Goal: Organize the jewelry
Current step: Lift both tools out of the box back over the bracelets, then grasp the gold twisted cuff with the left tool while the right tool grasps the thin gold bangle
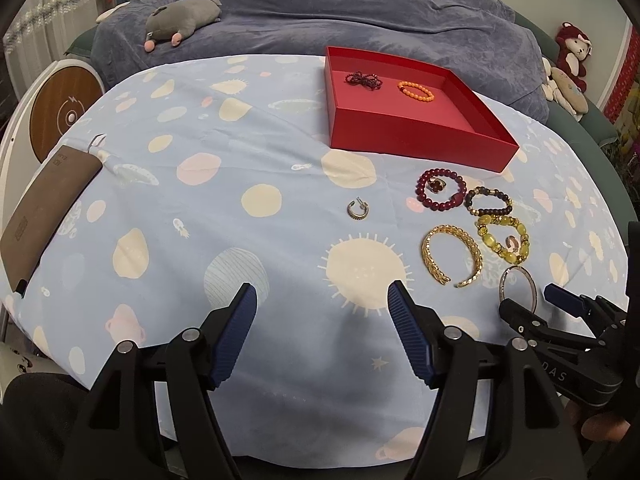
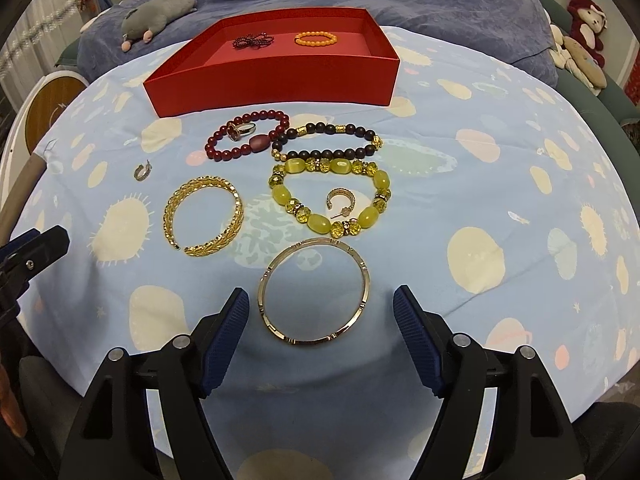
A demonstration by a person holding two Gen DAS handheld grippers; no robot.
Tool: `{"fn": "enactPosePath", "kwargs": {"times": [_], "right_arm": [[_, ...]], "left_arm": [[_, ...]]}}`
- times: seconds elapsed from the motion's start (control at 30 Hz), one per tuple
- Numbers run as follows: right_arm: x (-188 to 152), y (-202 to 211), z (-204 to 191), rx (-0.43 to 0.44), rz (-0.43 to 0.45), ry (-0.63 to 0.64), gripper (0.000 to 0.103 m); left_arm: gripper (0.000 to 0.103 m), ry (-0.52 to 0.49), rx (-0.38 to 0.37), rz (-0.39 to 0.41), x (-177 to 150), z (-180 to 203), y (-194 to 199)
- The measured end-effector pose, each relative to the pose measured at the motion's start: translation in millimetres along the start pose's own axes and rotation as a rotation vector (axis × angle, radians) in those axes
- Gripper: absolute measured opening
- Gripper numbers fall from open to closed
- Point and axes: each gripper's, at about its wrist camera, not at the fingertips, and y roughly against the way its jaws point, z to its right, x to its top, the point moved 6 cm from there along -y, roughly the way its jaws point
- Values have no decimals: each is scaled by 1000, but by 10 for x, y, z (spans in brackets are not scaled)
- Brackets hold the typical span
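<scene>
Round table under a pale blue cloth printed with suns and planets (image 2: pixel 500 168). Toward its far side, a shallow red cardboard box (image 2: pixel 276 80), open on top, holding a dark red beaded strand bunched in a knot (image 2: pixel 253 42) and an orange bead bracelet (image 2: pixel 315 37), the two apart. Left gripper (image 1: pixel 322 300) and right gripper (image 2: pixel 320 304) low over the cloth, jaws spread wide, nothing gripped. Between the right pads, flat on the cloth, a plain silver-gold bangle (image 2: pixel 314 292), touching neither pad. Beyond it, a yellow glass-bead bracelet (image 2: pixel 332 196) ringing a small hoop earring (image 2: pixel 341 200); beside, an open gold leaf-pattern cuff (image 2: pixel 204 216). Nearer the box, a dark brown bead bracelet (image 2: pixel 326 142) and a maroon bead bracelet (image 2: pixel 246 134) with a ring (image 2: pixel 240 130) inside. Off alone, a silver hoop earring (image 1: pixel 357 209).
</scene>
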Motion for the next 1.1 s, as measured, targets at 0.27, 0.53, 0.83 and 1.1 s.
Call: {"fn": "enactPosePath", "kwargs": {"times": [0.27, 0.53, 0.83, 1.1], "right_arm": [[28, 0, 12, 22, 17, -1, 57], [-39, 114, 203, 42, 25, -75, 57], [-40, 249, 447, 48, 40, -135, 57], [-22, 226, 545, 45, 34, -149, 57]], "left_arm": [[65, 7, -11, -6, -2, 23, -16], [69, -16, -35, -1, 50, 239, -25], [77, -61, -95, -2, 122, 695, -186], [80, -112, -119, -38, 155, 1078, -476]]}}
